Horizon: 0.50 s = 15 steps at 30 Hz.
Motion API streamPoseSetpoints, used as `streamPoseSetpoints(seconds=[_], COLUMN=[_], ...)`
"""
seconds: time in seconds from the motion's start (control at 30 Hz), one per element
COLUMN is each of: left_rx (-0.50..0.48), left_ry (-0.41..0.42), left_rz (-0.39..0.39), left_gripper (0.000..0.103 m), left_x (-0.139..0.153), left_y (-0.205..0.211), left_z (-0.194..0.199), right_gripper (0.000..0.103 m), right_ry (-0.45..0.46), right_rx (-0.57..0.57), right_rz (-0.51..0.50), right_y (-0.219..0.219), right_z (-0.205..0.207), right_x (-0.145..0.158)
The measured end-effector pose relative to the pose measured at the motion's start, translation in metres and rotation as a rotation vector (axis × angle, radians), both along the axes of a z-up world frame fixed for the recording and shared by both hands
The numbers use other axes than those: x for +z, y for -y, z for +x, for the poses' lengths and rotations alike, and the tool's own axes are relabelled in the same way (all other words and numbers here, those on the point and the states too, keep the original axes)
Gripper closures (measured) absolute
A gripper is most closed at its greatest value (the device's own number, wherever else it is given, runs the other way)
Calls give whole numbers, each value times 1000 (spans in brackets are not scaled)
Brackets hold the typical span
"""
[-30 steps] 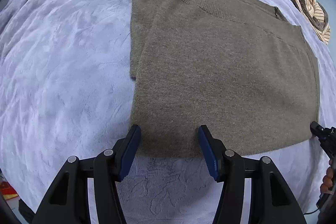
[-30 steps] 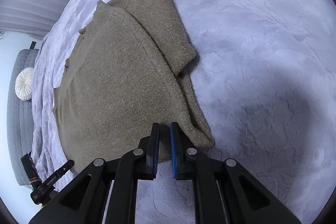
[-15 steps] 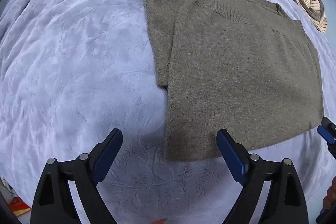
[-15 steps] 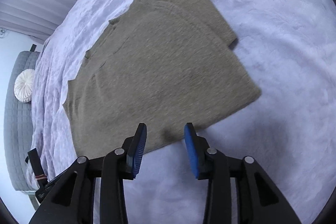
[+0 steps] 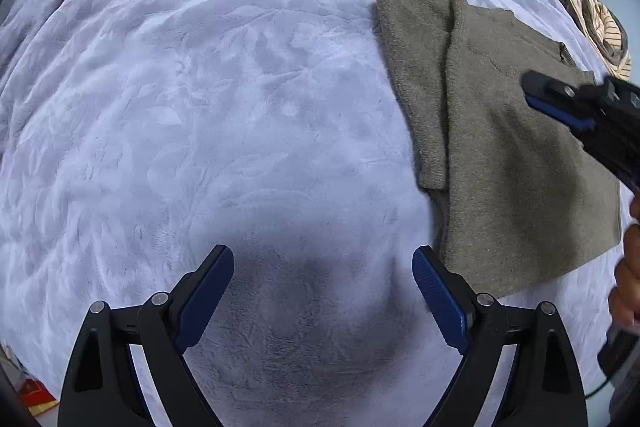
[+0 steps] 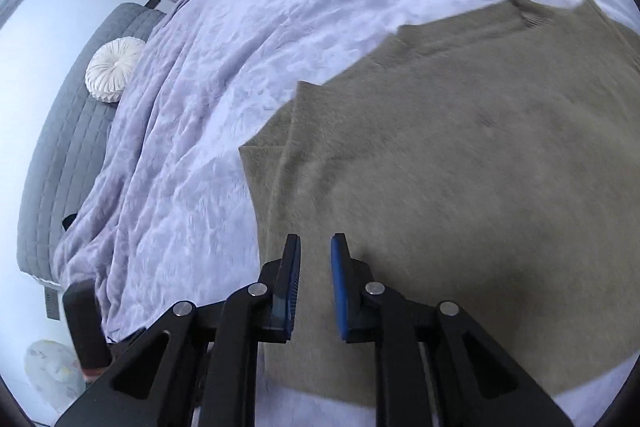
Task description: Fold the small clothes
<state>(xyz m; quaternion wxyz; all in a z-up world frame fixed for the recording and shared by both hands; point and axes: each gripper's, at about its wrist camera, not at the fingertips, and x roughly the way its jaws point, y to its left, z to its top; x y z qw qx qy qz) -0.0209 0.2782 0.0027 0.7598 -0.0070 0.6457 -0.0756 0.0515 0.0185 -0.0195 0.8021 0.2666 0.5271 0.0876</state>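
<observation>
We log: sweater (image 5: 516, 155) folded flat on blanket (image 5: 200, 107); left gripper (image 5: 323, 291) beside sweater, spread wide, empty; right gripper (image 6: 315, 287) over sweater, slightly parted, empty.

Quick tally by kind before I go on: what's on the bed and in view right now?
Olive sweater, partly folded: 1
Lavender blanket: 1
Pile of other clothes, too jumbled to count: 1
Round white cushion: 1
Grippers, left and right, both open: 2
Total: 6

One sweater (image 5: 520, 155) — one blanket (image 5: 200, 107) — one round cushion (image 6: 114, 69).
</observation>
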Motion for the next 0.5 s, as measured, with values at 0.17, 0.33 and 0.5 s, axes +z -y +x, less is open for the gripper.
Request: streamPoseSetpoints(seconds=[0.17,0.33,0.5], left_rx=[35,61,55], left_ry=[-29,-48,-47], left_rz=[-30,-49,-58], left_gripper=[12,12,12], left_x=[-6,-10,-7], left_y=[-27,-45,-50], left_z=[3,17,30], right_gripper=[86,86,85], right_ry=[-80,-99,-126], right_rx=[61,211,158], right_rz=[-60,-62,56], right_y=[-33,-67,-48], right_z=[46,33,-11], right_x=[-33,-27,-8])
